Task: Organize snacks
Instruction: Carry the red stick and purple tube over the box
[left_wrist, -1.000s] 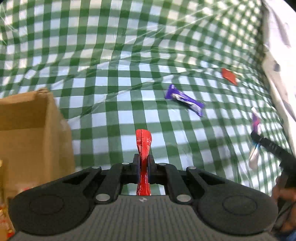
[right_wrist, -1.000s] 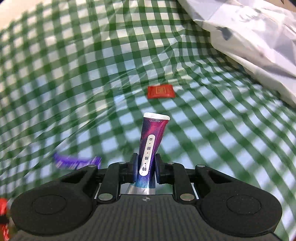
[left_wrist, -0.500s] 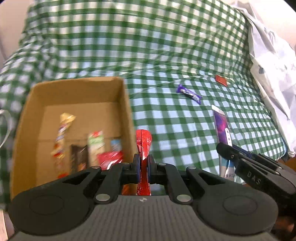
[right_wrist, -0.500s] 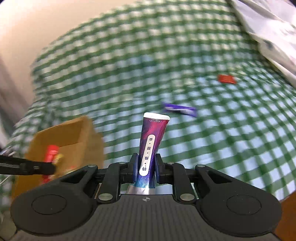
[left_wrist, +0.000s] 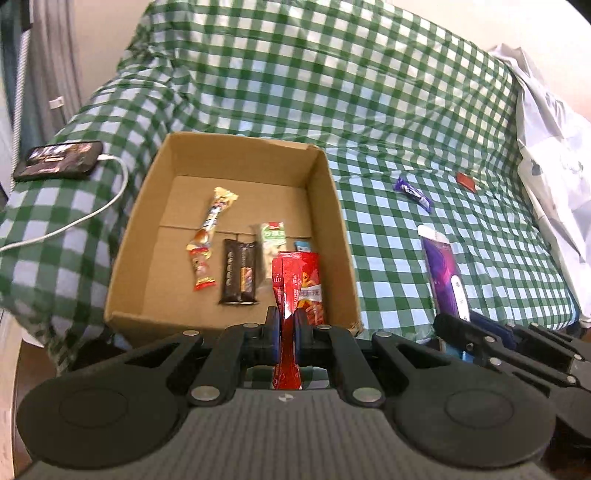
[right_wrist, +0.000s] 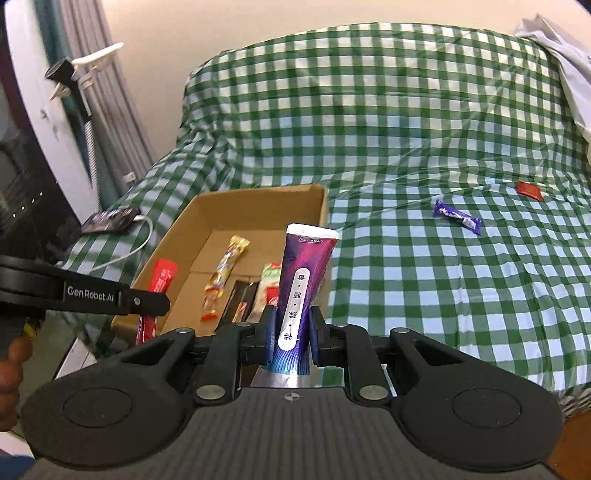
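Over cardboard box at 10 o'clock now, no longer over open checked bed — left hand-held gripper clenched on red snack packet, right hand-held gripper grasping purple snack packet; both near drop-off.

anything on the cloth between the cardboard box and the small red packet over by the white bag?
Yes, one thing: a purple snack bar lies on the checked cloth between the cardboard box and the small red packet. Both wrist views show it.
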